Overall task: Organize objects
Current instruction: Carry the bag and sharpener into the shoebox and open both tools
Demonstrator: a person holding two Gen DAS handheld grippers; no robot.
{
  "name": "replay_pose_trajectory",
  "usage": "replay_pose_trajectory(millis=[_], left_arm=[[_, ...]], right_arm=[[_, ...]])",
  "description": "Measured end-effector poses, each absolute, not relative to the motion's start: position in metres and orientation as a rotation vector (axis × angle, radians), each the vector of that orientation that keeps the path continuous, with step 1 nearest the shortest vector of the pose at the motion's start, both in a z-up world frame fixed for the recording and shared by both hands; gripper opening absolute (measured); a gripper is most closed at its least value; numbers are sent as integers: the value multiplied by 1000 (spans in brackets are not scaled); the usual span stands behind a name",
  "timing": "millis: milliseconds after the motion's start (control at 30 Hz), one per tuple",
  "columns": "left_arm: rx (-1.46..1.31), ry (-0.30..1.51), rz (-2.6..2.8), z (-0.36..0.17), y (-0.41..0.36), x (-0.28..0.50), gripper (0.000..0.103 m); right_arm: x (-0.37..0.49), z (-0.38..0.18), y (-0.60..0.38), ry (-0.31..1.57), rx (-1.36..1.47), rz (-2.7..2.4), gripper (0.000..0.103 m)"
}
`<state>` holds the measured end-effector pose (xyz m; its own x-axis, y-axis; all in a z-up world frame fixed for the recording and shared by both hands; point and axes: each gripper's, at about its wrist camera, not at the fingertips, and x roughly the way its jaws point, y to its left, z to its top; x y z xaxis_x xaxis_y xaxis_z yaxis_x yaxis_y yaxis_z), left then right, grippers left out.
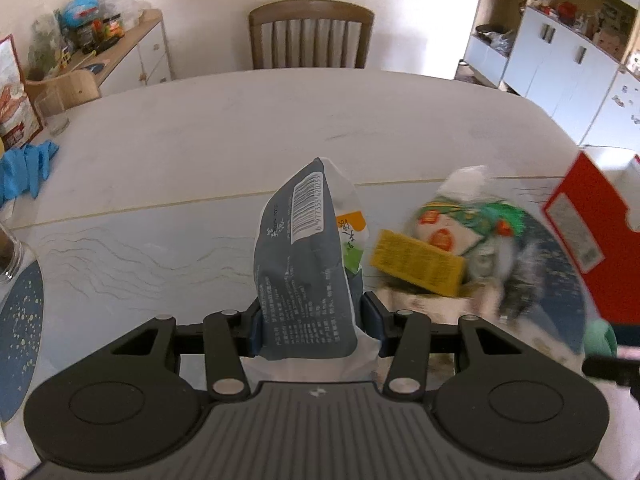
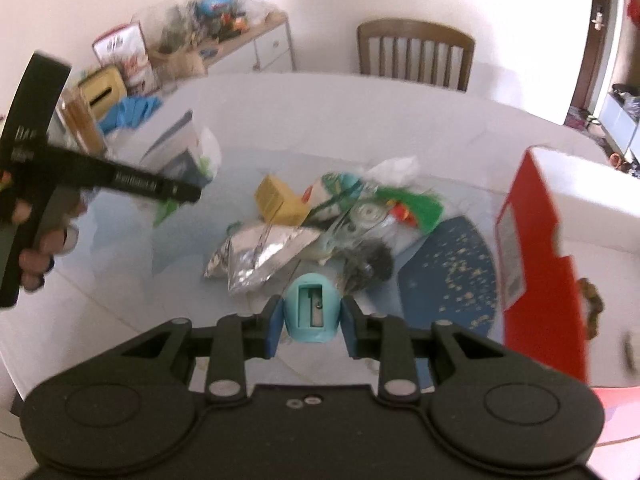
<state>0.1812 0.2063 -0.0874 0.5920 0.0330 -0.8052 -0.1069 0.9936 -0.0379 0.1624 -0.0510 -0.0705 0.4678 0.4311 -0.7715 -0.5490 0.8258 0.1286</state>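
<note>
My left gripper is shut on a grey and white snack packet with a barcode, held upright above the table; the packet also shows in the right wrist view. My right gripper is shut on a teal pencil sharpener, held above a pile of items: a yellow box, a silver foil bag, a green and white packet and a dark fuzzy object. The yellow box and the green packet lie right of the left gripper.
A red and white box stands open at the right, also in the left wrist view. Blue placemats lie on the white table. Blue gloves, a jar, a chair and cabinets surround it.
</note>
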Motion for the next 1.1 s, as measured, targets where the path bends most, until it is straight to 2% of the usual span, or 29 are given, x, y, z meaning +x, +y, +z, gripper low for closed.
replay_pose_trajectory(millis=[667,1100], left_arm=[[20,890,-106,-19,71,166,48],[68,863,-206,-6,-27,182,48]], right_arm=[[159,-13,-143,768,-51,492,29],[171,-7,-219,743,-28,456,29]])
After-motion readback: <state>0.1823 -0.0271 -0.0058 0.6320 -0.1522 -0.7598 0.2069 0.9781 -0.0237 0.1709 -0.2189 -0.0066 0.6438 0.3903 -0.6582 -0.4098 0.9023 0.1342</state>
